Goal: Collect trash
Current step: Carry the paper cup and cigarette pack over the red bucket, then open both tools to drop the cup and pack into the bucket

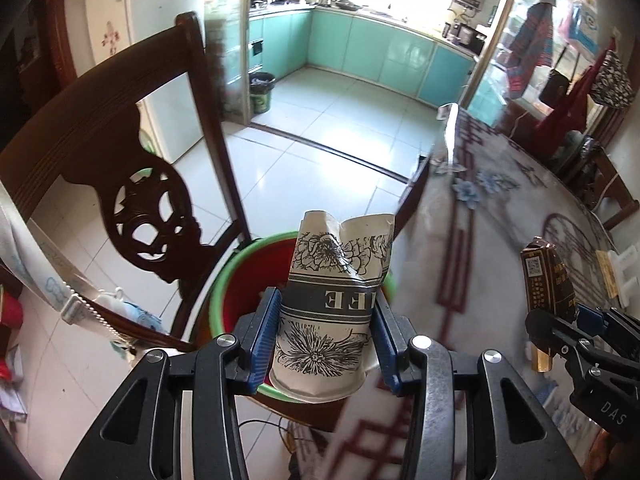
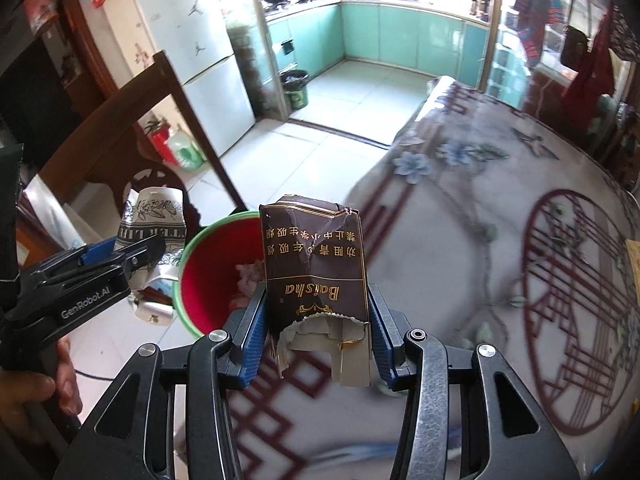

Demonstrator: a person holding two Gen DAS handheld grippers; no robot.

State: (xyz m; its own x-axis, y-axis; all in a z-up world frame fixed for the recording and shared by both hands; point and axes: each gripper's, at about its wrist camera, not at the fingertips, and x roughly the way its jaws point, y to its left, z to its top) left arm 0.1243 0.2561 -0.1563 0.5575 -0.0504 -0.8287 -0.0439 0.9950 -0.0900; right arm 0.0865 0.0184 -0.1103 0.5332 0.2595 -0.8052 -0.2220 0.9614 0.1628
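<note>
Pinching a crushed paper cup [image 1: 328,312], the left claw [image 1: 326,332] could release short of the red bin [image 1: 240,280] ahead; the right claw [image 2: 316,320], gripping a torn cigarette pack [image 2: 316,272], might drop it onto the counter [image 2: 460,240].

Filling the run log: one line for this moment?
left hand-held gripper: paper cup | right hand-held gripper: cigarette pack | red bin ahead

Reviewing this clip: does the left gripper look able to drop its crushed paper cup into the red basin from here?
Probably yes. The left gripper holds the paper cup right above the red basin, whose open mouth shows nothing covering it; the chair stands beside it.
</note>
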